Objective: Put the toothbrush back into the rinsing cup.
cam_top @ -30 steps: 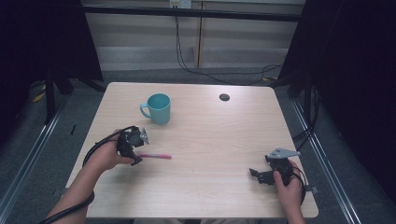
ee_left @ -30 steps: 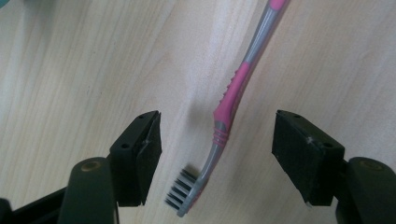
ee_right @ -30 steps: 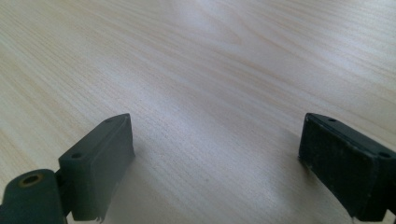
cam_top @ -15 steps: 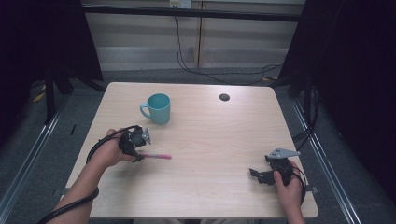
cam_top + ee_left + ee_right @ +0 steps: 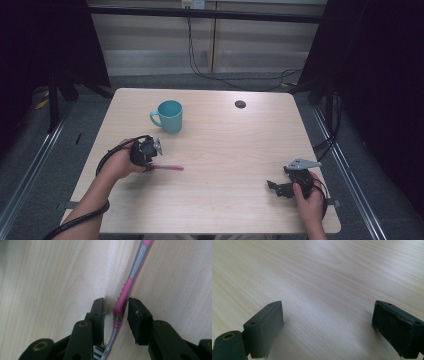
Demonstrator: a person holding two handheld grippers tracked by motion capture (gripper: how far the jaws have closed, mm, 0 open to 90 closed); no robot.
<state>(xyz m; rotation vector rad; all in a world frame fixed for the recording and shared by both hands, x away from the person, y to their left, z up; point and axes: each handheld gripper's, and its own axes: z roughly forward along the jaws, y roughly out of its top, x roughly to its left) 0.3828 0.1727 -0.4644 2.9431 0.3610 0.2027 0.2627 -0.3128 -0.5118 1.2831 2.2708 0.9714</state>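
A pink and grey toothbrush lies flat on the wooden table, left of the middle. My left gripper is down over its near end. In the left gripper view the jaws straddle the toothbrush handle. The right jaw touches the pink grip, and a narrow gap is left at the other jaw, so my left gripper is open. My right gripper rests near the table's front right corner. Its jaws stand wide open over bare wood in the right gripper view.
A teal mug stands upright behind the left gripper, its handle to the left. A small dark round disc lies near the far edge. Cables hang behind the table.
The left hand and its gripper have shifted very slightly over the toothbrush. The toothbrush and the right gripper have stayed where they were.
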